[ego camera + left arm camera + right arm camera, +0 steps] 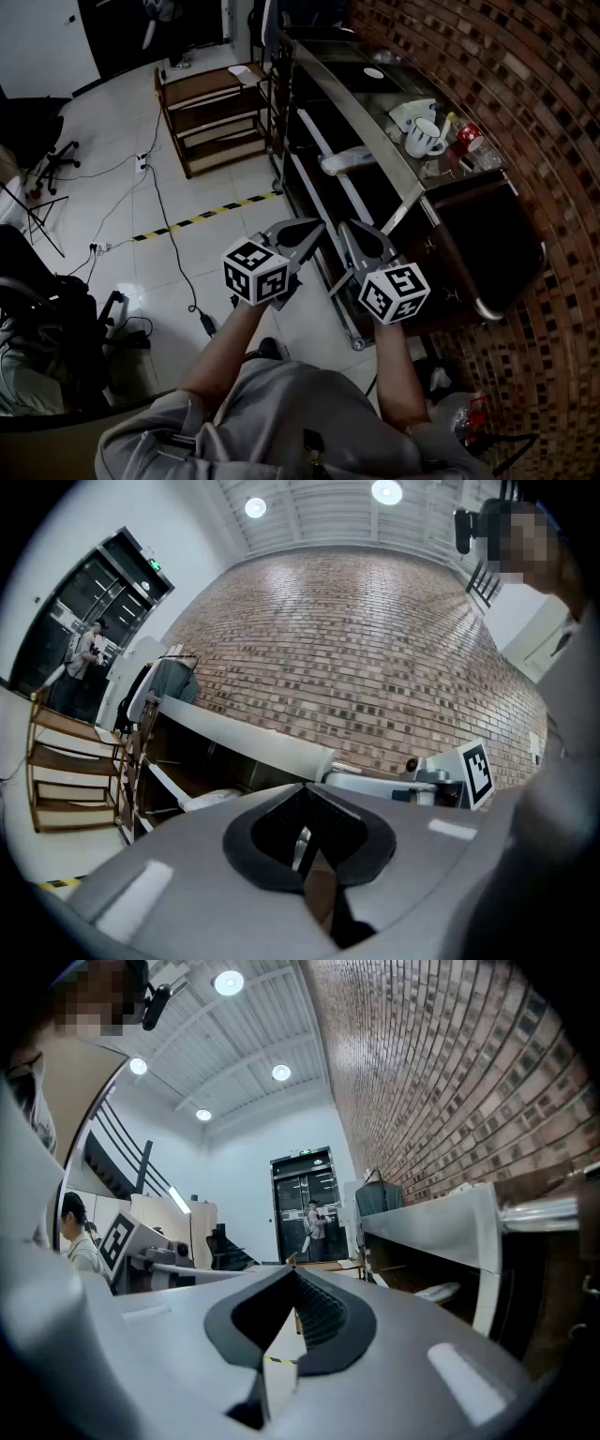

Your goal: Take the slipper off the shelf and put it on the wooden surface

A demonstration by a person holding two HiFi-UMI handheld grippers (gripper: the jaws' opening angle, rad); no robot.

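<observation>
A white slipper (345,161) lies on a shelf inside the long dark shelf unit (375,122) by the brick wall. It also shows in the left gripper view as the slipper (211,799) and in the right gripper view as the slipper (438,1291). My left gripper (312,226) and right gripper (344,226) are held side by side, level, short of the unit's near end and apart from the slipper. Both are shut with nothing between their jaws: left gripper (303,787), right gripper (293,1270). A low wooden rack (214,101) stands beyond the unit.
Mugs (424,137) and a red can (468,136) sit on the unit's top. Cables (159,202) and yellow-black tape (202,217) cross the tiled floor. An office chair (52,155) stands far left. A person (316,1225) stands by the far doors.
</observation>
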